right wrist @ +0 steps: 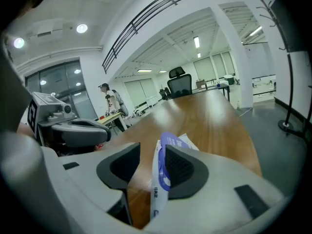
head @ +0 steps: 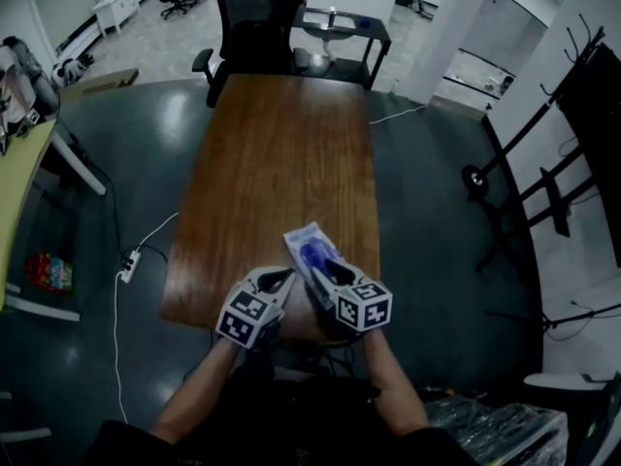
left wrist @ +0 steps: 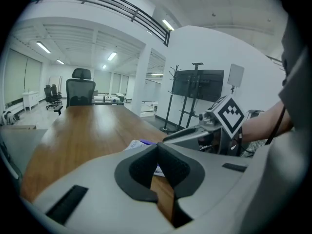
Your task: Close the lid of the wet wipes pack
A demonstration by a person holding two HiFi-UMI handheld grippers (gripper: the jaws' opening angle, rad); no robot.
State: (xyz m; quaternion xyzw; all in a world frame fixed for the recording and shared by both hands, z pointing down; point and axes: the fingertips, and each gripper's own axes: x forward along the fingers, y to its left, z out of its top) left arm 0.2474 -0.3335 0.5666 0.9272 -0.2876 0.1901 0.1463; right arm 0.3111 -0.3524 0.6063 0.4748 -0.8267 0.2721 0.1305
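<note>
The wet wipes pack (head: pixel 309 246), white with a blue lid (head: pixel 312 254), lies near the front right edge of the long wooden table (head: pixel 281 144). My right gripper (head: pixel 325 270) is at the pack's near end. In the right gripper view its jaws stand open (right wrist: pixel 152 152) around the pack (right wrist: pixel 157 189); the blue lid (right wrist: pixel 168 145) rests against the right-hand pad, with a gap to the other pad. My left gripper (head: pixel 281 278) hovers just left of the pack, its pads pressed together on nothing (left wrist: pixel 157 147). From there the pack (left wrist: pixel 141 144) shows partly behind the jaws.
A black office chair (head: pixel 254 17) stands at the table's far end. A white cable and power strip (head: pixel 131 260) lie on the dark floor to the left. A black stand (head: pixel 543 192) is off to the right. A person (right wrist: pixel 108 99) stands far off by another desk.
</note>
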